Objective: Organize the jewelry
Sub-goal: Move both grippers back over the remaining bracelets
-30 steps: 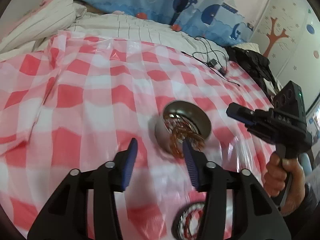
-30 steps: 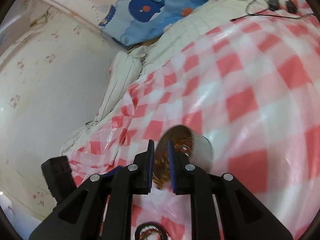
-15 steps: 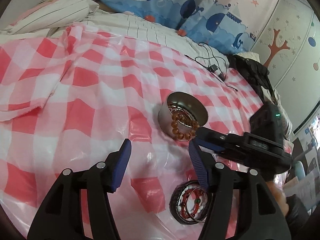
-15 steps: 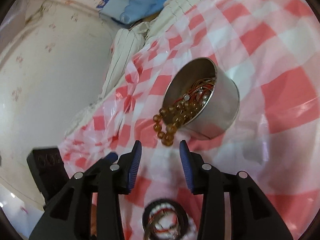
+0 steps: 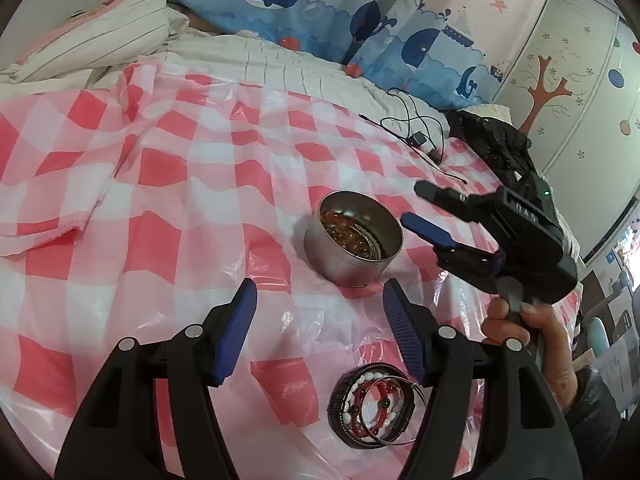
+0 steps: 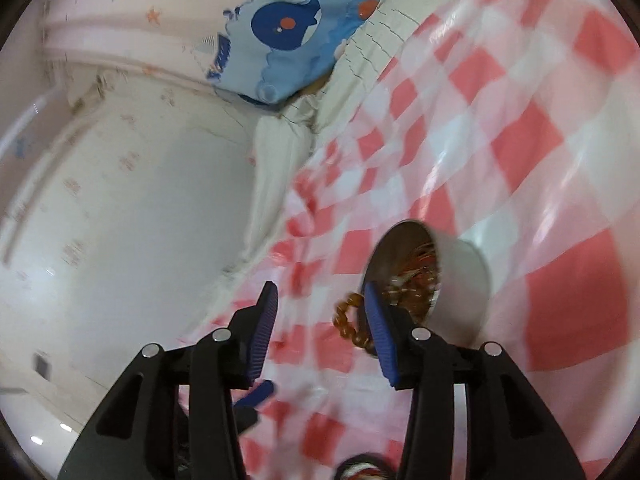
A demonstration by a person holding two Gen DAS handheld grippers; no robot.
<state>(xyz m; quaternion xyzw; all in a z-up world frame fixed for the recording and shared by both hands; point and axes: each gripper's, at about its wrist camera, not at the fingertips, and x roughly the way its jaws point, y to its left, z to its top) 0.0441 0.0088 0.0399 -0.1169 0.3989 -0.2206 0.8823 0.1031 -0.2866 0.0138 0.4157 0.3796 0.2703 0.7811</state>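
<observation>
Both grippers stand apart-jawed and hold nothing: the left gripper (image 5: 318,328) and right gripper (image 6: 320,330) have just been opening. An amber bead bracelet (image 6: 352,326) seems to hang over the metal tin's (image 5: 352,268) rim in the blurred right view; more bracelets (image 5: 372,404) lie near on the checked sheet (image 5: 160,208).

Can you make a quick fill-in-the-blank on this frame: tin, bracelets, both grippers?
1. The round silver metal tin stands on a checked plastic sheet coloured white and ____.
2. The pile of beaded bracelets lies on the sheet, ____ the tin.
3. The left gripper has its jaws ____, with nothing between them.
4. The right gripper is carried by a ____ gripping its handle.

Missing words: red; outside; open; hand
</observation>
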